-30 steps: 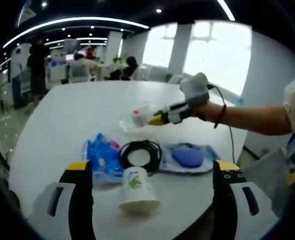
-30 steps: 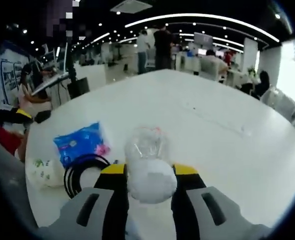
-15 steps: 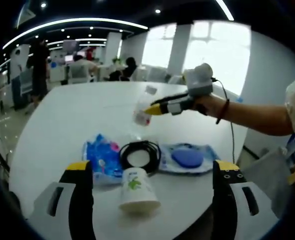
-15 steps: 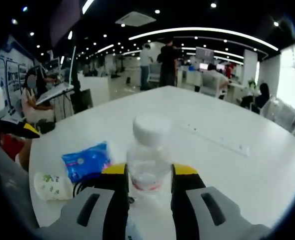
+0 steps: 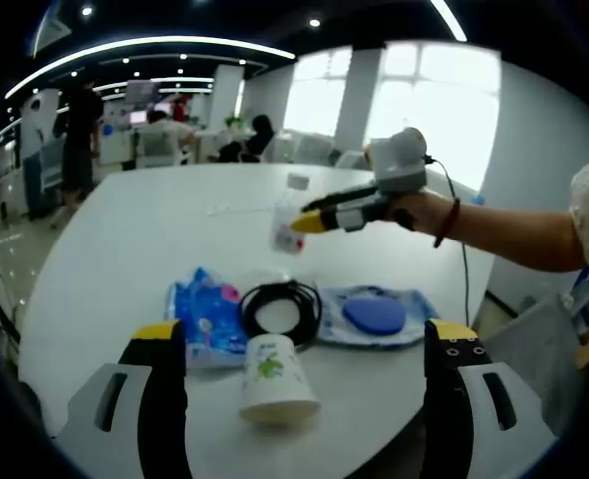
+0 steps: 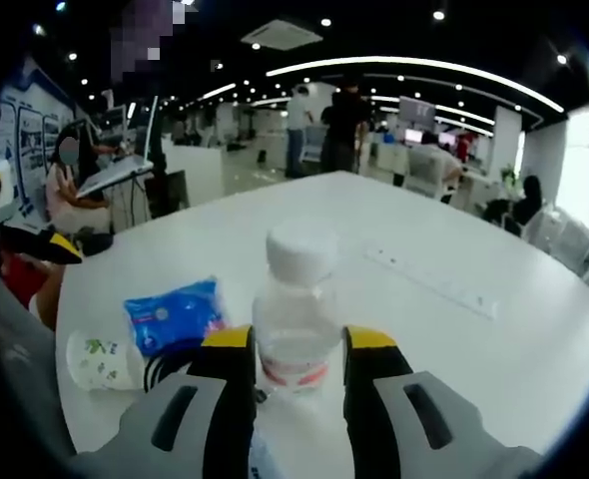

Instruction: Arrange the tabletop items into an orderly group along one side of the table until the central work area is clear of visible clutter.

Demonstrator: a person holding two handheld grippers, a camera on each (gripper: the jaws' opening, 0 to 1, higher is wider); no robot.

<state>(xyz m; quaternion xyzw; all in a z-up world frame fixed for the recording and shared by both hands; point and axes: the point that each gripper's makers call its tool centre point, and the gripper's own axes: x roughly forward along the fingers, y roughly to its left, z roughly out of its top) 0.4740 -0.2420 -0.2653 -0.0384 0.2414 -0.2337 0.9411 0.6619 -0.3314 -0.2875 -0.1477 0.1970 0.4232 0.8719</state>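
One clear bottle (image 6: 296, 311) is clamped upright between the right gripper (image 6: 296, 349)'s fingers and held above the desk (image 5: 125, 239), probably to be carried to the group. Near the desk's edge lie a blue packet (image 5: 203, 317), coiled cable (image 5: 280, 307), tipped paper cup (image 5: 275, 379) and blue pouch (image 5: 376, 315), already grouped, while the left gripper (image 5: 299, 344) hovers with fingers apart, holding nothing.

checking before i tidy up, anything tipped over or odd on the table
Yes: the paper cup lies on its side beside the black cable coil, instead of standing. The right tool holds the clear bottle upright, above the table.
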